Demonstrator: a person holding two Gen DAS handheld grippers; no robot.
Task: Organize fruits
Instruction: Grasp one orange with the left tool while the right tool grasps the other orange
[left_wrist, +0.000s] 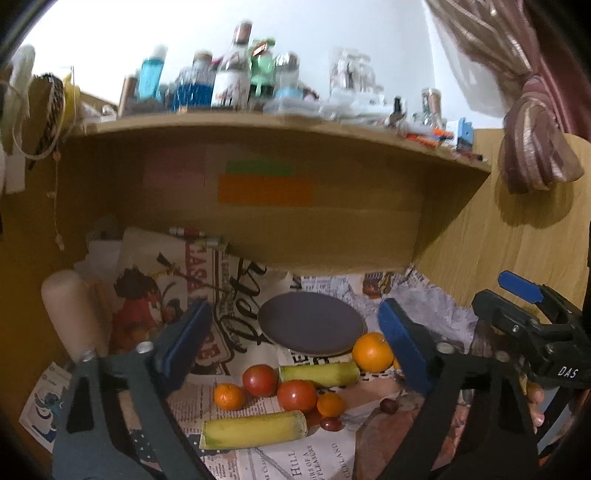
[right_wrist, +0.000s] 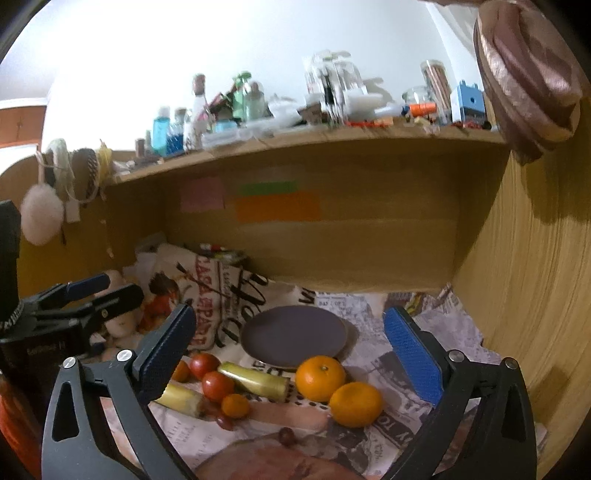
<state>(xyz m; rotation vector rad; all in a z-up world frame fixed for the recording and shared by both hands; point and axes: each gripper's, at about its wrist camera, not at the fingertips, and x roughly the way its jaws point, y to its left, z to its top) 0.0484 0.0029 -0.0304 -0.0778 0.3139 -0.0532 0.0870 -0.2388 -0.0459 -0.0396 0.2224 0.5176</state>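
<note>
Left wrist: left gripper (left_wrist: 295, 339) agape, holding nothing — fruits (left_wrist: 295, 395) mid-desk on newspaper (left_wrist: 288, 461), beside grey plate (left_wrist: 312, 323). Right wrist: right gripper (right_wrist: 291, 350) likewise spread, empty — oranges (right_wrist: 320, 377) nearest plate's front rim.

Oranges (right_wrist: 320, 377), tomatoes (left_wrist: 297, 395), two yellow-green stalks (left_wrist: 255, 429) and grapes (left_wrist: 331, 424) lie clustered on newspaper — just before an empty grey plate (right_wrist: 293, 335).
</note>
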